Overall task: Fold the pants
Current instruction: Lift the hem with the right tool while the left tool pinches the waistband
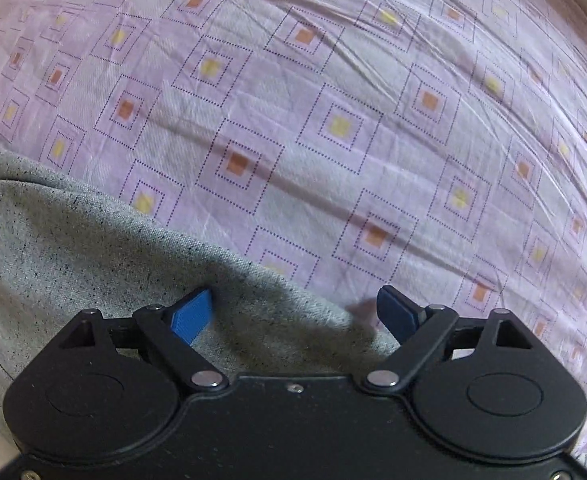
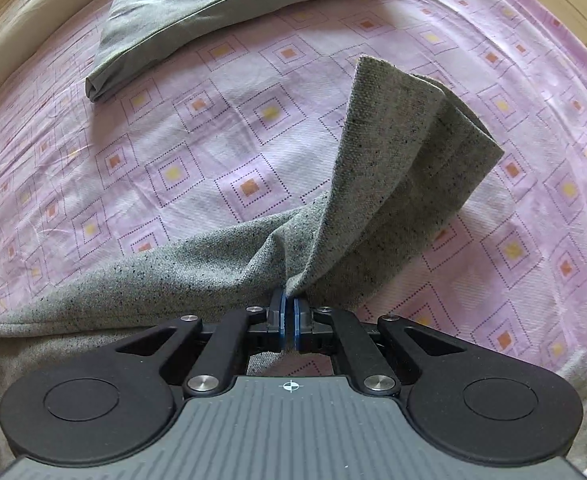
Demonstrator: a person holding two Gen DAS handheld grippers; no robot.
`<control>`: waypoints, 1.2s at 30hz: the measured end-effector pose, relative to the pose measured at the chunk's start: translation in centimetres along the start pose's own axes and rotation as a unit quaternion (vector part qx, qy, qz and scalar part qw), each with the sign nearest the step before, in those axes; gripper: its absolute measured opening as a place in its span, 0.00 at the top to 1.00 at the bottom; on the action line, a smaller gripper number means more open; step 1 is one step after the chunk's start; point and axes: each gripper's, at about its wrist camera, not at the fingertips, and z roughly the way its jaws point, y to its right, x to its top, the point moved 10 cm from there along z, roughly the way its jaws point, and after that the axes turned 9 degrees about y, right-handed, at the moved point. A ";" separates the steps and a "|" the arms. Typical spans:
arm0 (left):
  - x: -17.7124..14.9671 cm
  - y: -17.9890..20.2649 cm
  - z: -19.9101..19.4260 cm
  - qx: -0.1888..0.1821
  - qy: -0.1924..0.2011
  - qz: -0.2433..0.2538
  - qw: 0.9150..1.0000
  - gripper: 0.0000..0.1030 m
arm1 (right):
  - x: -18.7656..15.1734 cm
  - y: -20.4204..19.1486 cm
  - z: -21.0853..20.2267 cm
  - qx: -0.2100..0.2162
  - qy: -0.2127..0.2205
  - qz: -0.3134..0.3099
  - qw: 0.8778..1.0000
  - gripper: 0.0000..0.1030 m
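Pants (image 2: 393, 184): grey speckled knit, bunched into a peak.
Right gripper (image 2: 290, 320): jaws pinched on pants.
Left gripper (image 1: 293, 312): jaws wide, empty.
Bed sheet (image 1: 333, 120): lilac, dotted squares.

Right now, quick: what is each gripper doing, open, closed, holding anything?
Left gripper: open, jaws spread over the edge of the speckled grey pants, gripping nothing.
Right gripper: closed, pinching a fold of the speckled grey pants, lifted off the bedsheet.
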 end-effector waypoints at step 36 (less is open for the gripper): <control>-21.4 -6.3 -8.1 -0.018 0.062 0.049 0.997 0.94 | -5.3 9.3 -7.9 0.078 0.044 0.085 0.992 0.71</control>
